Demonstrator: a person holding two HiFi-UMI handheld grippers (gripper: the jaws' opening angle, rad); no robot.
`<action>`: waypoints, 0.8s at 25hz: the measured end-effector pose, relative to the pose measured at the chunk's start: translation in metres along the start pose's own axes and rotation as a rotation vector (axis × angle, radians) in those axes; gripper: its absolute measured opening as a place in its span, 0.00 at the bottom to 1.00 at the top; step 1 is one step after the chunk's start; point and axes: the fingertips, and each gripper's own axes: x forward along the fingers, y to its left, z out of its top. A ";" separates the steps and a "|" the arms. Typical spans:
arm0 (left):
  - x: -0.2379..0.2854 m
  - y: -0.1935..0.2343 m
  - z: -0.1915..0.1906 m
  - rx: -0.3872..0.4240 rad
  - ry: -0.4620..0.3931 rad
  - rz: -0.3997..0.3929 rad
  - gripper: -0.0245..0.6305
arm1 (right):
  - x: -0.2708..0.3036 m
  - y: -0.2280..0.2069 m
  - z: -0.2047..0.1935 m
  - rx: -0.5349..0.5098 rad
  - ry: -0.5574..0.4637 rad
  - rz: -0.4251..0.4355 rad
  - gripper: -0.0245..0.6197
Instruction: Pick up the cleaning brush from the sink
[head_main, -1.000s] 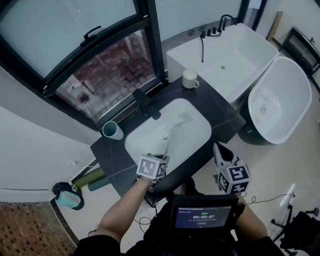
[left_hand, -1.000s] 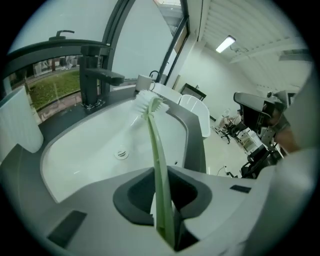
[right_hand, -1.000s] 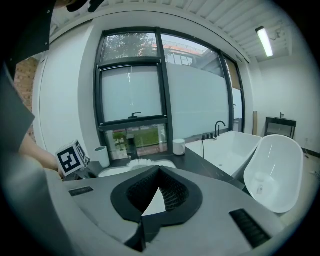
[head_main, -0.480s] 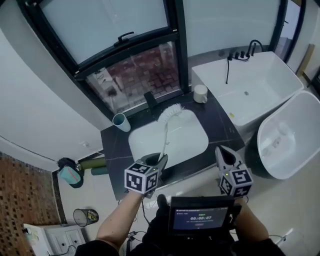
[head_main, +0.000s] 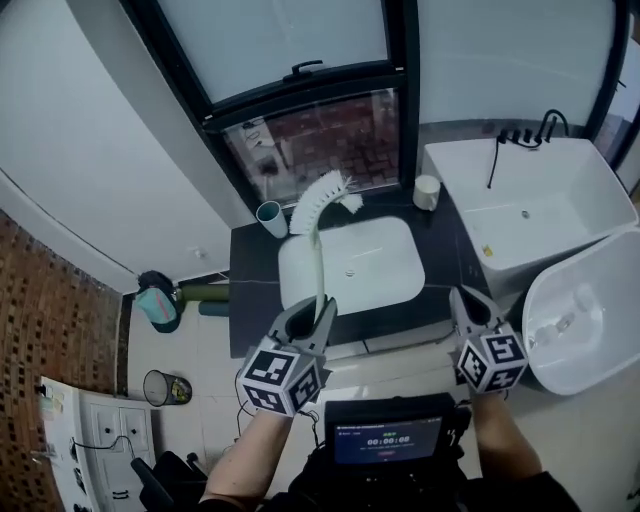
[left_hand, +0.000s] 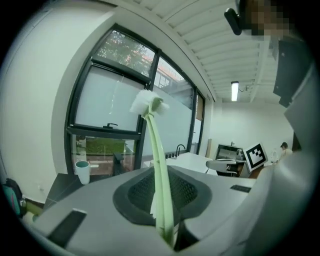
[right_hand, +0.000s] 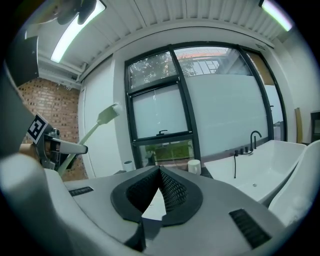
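The cleaning brush (head_main: 318, 262) has a pale green handle and a white bristle head. My left gripper (head_main: 305, 311) is shut on the lower end of the handle and holds the brush clear of the white sink (head_main: 385, 285), bristle head farthest from me. In the left gripper view the handle (left_hand: 158, 160) rises from between the jaws, bristles at the top. My right gripper (head_main: 468, 297) is at the right, in front of the counter, shut with nothing in it. Its pads (right_hand: 170, 190) meet at the tips. The right gripper view shows the brush (right_hand: 98, 124) off to the left.
The sink sits in a dark counter (head_main: 250, 300) under a black-framed window. A teal cup (head_main: 270, 217) stands at the counter's back left, a white mug (head_main: 427, 191) at its back right. A white bathtub (head_main: 530, 210) and an oval tub (head_main: 590, 320) are at the right. A bin (head_main: 165, 385) stands on the floor.
My left gripper has risen with the brush, lifting it out of the sink basin. Both grippers have drawn back from the counter and the view has widened.
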 end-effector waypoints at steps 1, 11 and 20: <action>-0.015 -0.011 0.000 -0.004 -0.024 0.005 0.13 | -0.013 0.003 -0.001 0.001 -0.003 0.003 0.01; -0.098 -0.034 -0.024 0.014 -0.160 0.042 0.13 | -0.072 0.055 0.001 -0.043 -0.014 0.031 0.01; -0.117 -0.084 -0.016 -0.026 -0.145 0.100 0.13 | -0.106 0.036 0.035 -0.027 -0.049 0.094 0.01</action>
